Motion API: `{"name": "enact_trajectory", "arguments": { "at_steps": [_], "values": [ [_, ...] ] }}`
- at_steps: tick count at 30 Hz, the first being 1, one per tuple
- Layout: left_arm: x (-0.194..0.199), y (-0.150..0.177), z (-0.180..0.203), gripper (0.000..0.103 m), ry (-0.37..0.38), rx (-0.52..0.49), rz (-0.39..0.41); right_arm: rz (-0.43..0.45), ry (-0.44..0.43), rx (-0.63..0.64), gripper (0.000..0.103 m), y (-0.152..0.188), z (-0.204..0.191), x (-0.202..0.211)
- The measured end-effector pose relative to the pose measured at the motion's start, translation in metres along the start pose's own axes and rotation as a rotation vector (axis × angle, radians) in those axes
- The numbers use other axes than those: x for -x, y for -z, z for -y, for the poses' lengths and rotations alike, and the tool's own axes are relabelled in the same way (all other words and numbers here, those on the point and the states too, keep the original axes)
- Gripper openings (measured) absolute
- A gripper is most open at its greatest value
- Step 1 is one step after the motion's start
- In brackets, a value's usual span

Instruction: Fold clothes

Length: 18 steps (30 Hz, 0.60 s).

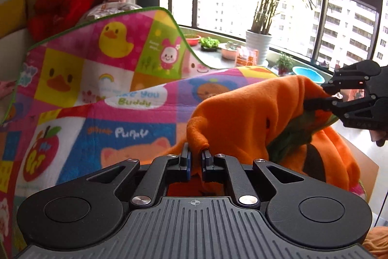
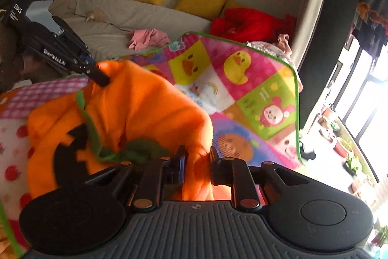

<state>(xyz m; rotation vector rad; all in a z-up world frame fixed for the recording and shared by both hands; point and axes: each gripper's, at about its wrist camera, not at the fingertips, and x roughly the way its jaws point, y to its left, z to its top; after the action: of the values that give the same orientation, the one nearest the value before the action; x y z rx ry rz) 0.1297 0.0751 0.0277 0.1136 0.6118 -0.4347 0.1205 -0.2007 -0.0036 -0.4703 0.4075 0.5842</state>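
**Orange fleece pinched at two points and held up over the play mat**

The left gripper [image 1: 196,154] has its jaws pressed together on a twisted edge of the soft orange fleece garment with green trim and a black jagged patch [image 1: 245,113] – likely so the cloth hangs free for folding. It is held above the bright patchwork cartoon play mat [image 1: 97,79]. The right gripper [image 2: 197,157] is likewise clamped on a bunched fold of the fleece – though blur hides exactly which part it holds

Orange garment's [image 1: 245,113] lower part behind gripper body
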Motion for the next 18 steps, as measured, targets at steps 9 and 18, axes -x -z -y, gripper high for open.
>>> {"name": "enact_trajectory", "arguments": {
  "at_steps": [9, 18],
  "values": [
    [0.027, 0.053, 0.033, 0.010, 0.039, -0.022, -0.043, -0.055, 0.035, -0.070, 0.018, 0.056, -0.045, 0.038],
    [0.031, 0.082, 0.040, 0.015, 0.027, -0.025, -0.061, 0.053, 0.008, -0.275, 0.065, 0.069, -0.034, 0.101]
  ]
}}
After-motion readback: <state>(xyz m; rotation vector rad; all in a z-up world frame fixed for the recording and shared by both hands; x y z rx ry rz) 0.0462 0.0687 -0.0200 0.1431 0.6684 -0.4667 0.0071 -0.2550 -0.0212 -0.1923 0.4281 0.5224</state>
